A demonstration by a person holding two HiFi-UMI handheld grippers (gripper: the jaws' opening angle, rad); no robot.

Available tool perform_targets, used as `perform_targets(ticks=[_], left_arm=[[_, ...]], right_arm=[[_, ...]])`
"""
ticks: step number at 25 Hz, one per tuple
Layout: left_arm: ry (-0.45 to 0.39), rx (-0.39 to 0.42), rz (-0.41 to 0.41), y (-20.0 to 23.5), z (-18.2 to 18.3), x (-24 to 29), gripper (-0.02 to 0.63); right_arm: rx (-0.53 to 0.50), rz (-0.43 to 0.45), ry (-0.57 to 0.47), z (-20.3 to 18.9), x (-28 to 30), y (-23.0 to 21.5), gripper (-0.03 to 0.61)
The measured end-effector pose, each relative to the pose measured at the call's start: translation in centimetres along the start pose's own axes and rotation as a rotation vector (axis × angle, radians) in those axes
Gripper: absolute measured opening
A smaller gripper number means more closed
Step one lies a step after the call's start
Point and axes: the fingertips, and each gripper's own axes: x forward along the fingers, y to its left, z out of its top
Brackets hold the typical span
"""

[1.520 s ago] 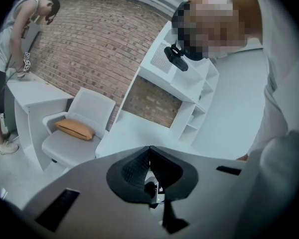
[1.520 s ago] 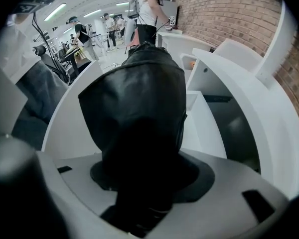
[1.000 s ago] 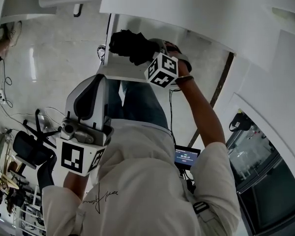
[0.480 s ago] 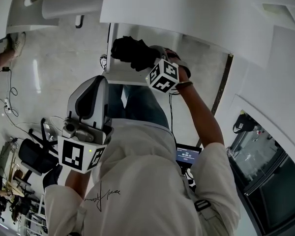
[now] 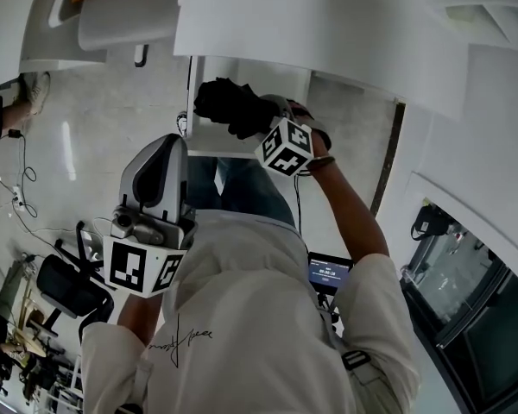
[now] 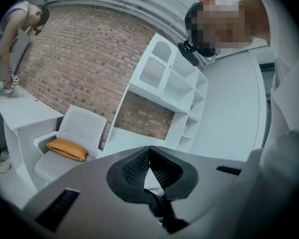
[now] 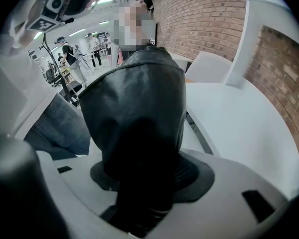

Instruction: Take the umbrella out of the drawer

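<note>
Lifted slightly, the right tool (image 7: 144,183) pinches the black umbrella (image 5: 230,106) jutting out ahead; left tool (image 6: 149,153) pressed together.

Brick wall (image 6: 79,49): red-brown, behind the furniture.
Shelf unit (image 6: 177,91): white, open compartments, against the brick wall.
Armchair (image 6: 77,128): white, left of the shelf unit.
Cushion (image 6: 66,149): orange, lying on the armchair's seat.
Counter (image 6: 20,113): white, left of the armchair.
Bystander (image 6: 12,39): bent over the counter's far end.
Office chair (image 5: 65,285): black, on the pale floor (image 5: 112,102).
Cables (image 5: 17,188): dark, looping across the floor near the office chair.
</note>
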Motion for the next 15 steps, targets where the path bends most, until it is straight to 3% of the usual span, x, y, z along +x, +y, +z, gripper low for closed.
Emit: perform_targets(ticks=[15], left_arm=[[-0.009,0.017,0.016,-1.0,0.0,-0.5,0.015]], right_arm=[[0.101,-0.056,-0.111,1.4,-4.9,-1.7,0.235]])
